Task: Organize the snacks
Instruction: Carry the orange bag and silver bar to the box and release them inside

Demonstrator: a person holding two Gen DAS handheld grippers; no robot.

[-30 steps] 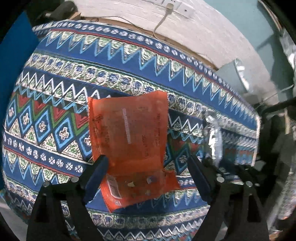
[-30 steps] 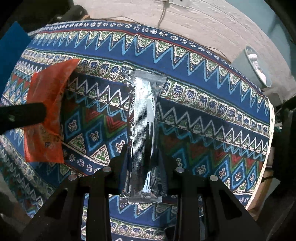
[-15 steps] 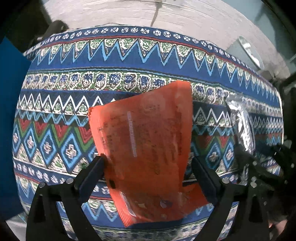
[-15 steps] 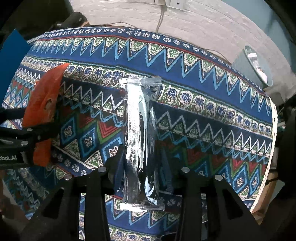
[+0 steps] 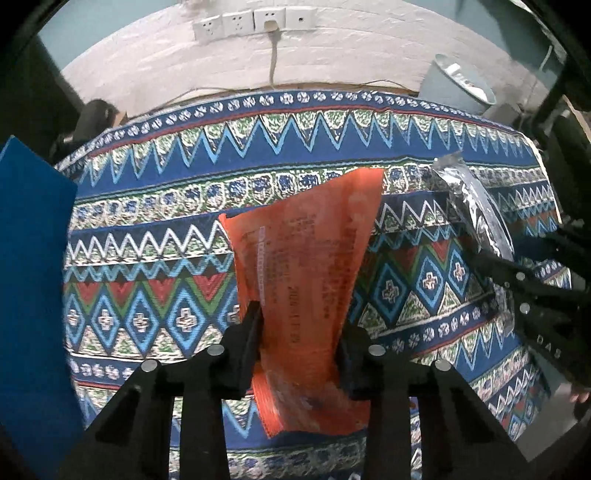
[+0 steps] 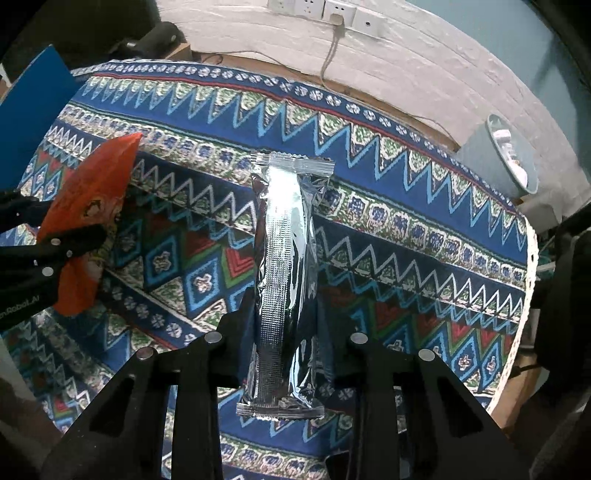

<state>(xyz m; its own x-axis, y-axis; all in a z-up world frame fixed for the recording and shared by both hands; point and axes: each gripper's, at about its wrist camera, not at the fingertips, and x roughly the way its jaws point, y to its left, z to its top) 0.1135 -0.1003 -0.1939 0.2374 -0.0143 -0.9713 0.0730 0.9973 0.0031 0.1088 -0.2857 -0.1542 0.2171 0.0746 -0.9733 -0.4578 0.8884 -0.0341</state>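
My left gripper (image 5: 299, 332) is shut on an orange snack packet (image 5: 306, 258) and holds it up above the patterned tablecloth (image 5: 155, 236). My right gripper (image 6: 284, 317) is shut on a long silver foil snack pack (image 6: 286, 258), also lifted off the cloth. In the right wrist view the orange packet (image 6: 88, 206) shows at the left in the other gripper. In the left wrist view the silver pack (image 5: 476, 210) shows at the right in the other gripper.
A blue flat object (image 5: 29, 280) stands at the table's left side. A grey bin (image 6: 506, 162) sits beyond the table's far right corner. A wall with sockets (image 5: 255, 20) and a cable lies behind. The table edge (image 6: 524, 295) runs down the right.
My left gripper has closed on the orange packet and lifted it off the cloth. My right gripper has kept its hold on the silver pack and risen with it.
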